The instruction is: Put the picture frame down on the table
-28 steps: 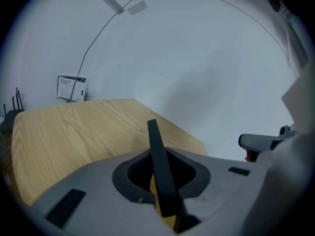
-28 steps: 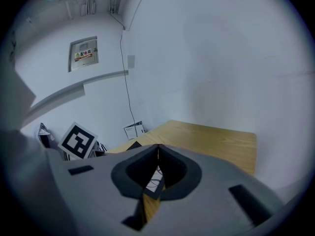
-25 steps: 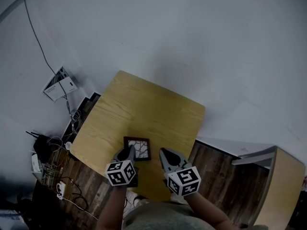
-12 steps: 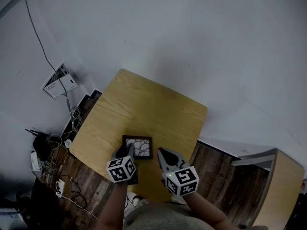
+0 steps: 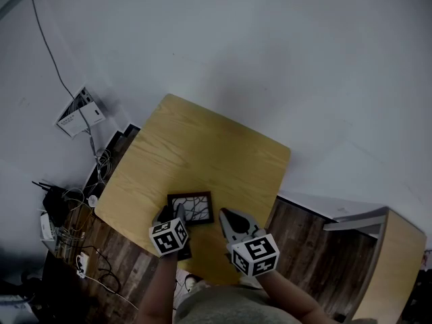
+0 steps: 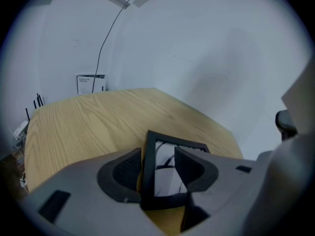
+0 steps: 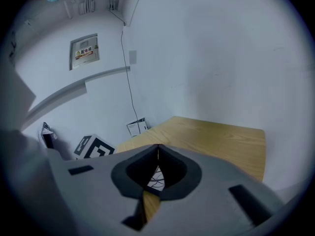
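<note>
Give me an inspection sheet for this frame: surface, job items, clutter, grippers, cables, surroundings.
Surface: wooden table, bare apart from the frame.
Job's things: picture frame lies on the table near its near edge.
Clutter: nothing seen on the table; a pile of gear sits on the floor at its left.
Grippers: left gripper is open, its jaws have just been opening, and the frame's side rail stands between them, unpressed. Right gripper is shut and empty, beside the frame.
Cables: one cable runs down the wall into a floor tangle.
Surroundings: white wall, dark wood floor, wooden cabinet at right.
</note>
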